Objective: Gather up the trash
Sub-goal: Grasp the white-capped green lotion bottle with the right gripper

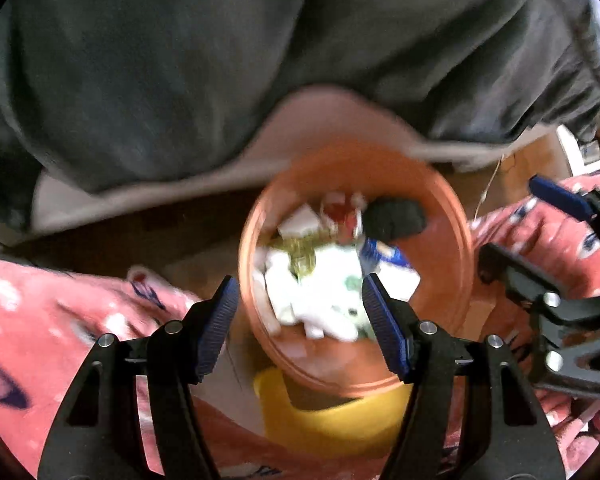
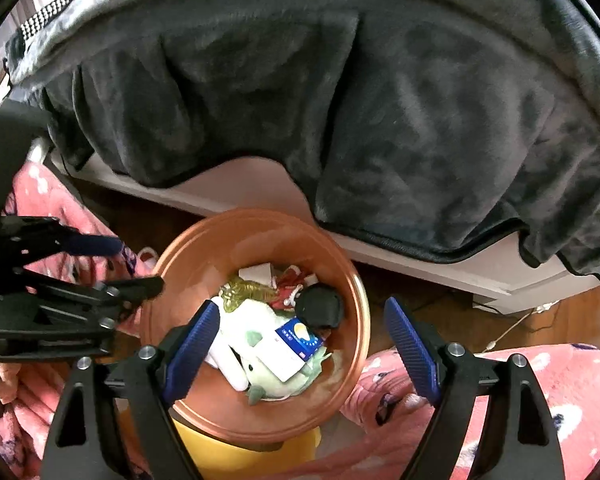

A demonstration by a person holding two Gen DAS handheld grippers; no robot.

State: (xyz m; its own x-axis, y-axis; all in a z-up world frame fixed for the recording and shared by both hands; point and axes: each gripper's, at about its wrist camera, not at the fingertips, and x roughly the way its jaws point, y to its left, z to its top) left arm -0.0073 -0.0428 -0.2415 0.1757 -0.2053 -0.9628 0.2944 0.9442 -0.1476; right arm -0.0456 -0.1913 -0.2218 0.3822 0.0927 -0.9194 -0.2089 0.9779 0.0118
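Plainly both grippers hang nose-down over the orange bin (image 2: 260,236), which stands on the floor between the person's pink-pyjama knees (image 2: 500,396), just beside the bed draped with a grey blanket (image 2: 340,100).

Going left to right in the right wrist view: the left gripper (image 2: 136,266) comes in from the left edge, its tips at the bin's left rim; its jaws stand partly apart with nothing between them; the left wrist view shows the same, bare blue pads (image 1: 220,312) with only the bin's contents seen through the gap. In the middle lies the collected trash (image 2: 268,336): white wrappers, a blue-and-white carton (image 2: 298,338), a black lump (image 2: 320,306), some red and yellow scraps; all of it sits low inside the bin, nothing hanging over the rim. Further right the right gripper (image 2: 304,344) holds its jaws wide and empty, one pad over the trash, the other outside the right rim; a yellow tub (image 2: 204,452) peeks out beneath the bin.

The drop looks done, as far as I can judge; doing it well now means lifting both tools straight up, jaws left open so no wrapper snags on a pad; keep clear of the rim, since a nudge could tip the bin off its perch.
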